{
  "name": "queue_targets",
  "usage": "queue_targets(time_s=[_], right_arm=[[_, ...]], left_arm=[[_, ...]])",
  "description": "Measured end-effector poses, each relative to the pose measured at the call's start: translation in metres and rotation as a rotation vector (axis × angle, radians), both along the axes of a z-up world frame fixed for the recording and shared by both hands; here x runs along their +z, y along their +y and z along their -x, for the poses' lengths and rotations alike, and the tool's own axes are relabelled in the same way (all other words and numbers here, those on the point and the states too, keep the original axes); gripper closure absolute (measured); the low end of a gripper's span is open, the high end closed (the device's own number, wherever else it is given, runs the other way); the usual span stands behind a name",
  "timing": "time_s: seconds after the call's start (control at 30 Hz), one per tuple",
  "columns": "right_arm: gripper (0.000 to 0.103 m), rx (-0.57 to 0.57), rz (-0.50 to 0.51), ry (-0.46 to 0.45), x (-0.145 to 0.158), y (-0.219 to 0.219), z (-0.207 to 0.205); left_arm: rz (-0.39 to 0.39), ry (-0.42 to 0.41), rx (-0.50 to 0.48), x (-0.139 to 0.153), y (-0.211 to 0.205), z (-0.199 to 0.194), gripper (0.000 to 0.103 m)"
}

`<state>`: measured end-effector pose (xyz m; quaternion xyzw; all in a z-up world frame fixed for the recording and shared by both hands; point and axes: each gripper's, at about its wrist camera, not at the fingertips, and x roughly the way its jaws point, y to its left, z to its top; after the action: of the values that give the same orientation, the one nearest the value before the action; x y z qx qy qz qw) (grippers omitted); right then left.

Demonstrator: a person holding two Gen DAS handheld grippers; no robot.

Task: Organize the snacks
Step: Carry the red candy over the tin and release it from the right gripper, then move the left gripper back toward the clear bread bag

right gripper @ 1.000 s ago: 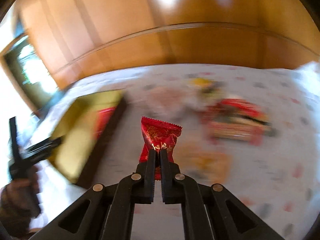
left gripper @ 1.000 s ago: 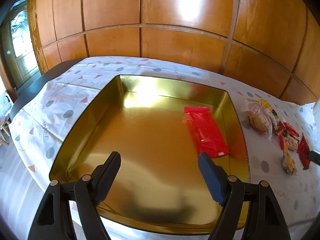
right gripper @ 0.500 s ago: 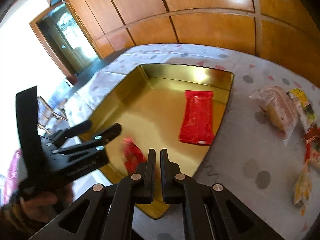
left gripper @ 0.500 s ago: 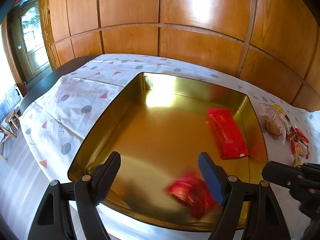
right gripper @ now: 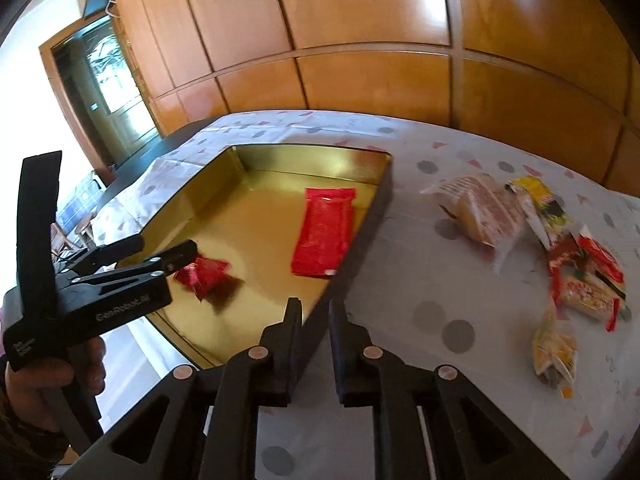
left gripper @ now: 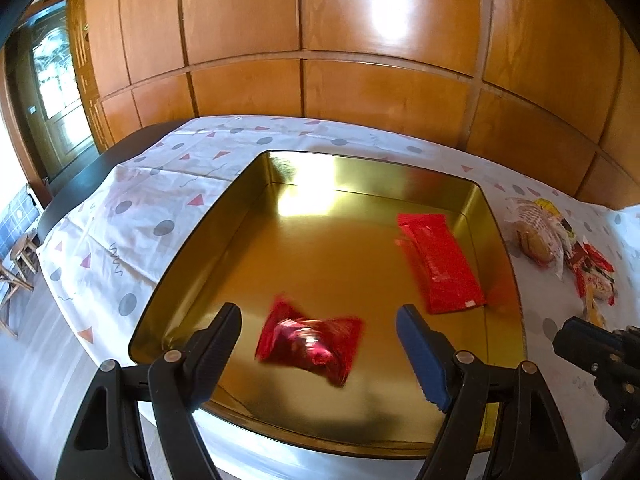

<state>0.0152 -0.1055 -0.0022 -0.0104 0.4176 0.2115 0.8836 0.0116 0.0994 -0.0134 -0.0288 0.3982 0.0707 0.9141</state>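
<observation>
Snacks partly gathered into the gold tin

Snacks are being collected in a gold tin (left gripper: 496, 240) that sits on the worktop (right gripper: 440, 320), which is covered by a patterned cloth. Two red packets are already inside: a flat long packet (left gripper: 440, 264) lies against the tin's right wall, and a small candy packet (left gripper: 310, 340) lies near the tin's front edge, blurred, so it cannot be said whether it has fully settled. It was presumably dropped there so that the red items are kept together.

The left claw (left gripper: 320, 344) is held wide and empty over the tin's front edge, with the candy packet seen between its fingers but not touched; it is judged to be waiting, perhaps to steady the tin or nudge the packet.

The right claw (right gripper: 316, 320) is seen at the tin's near right corner, its jaws narrowly parted, having just been opening, with nothing between them.

The remaining snacks (right gripper: 576, 268) are left in a loose pile towards the worktop's right edge, well apart from the tin. A bread bag (right gripper: 480, 208) lies nearest the tin and is judged the easiest next pick; its soft wrapper would probably be gripped best by the seam.
</observation>
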Motion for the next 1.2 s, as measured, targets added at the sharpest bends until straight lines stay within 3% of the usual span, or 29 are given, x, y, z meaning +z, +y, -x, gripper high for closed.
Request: queue_targets(time_s=[0.77,1.2], right_arm=[[0.081,-0.193,0.009,0.012,-0.013,-0.067,0.006],[0.079,-0.282,0.010,0.031,-0.020,-0.096,0.006]], left_arm=[[-0.027,0.016,-0.093,0.000,-0.037,0.000,0.023],[-0.146,-0.054,-0.184,0.017,-0.070,0.000,0.023]])
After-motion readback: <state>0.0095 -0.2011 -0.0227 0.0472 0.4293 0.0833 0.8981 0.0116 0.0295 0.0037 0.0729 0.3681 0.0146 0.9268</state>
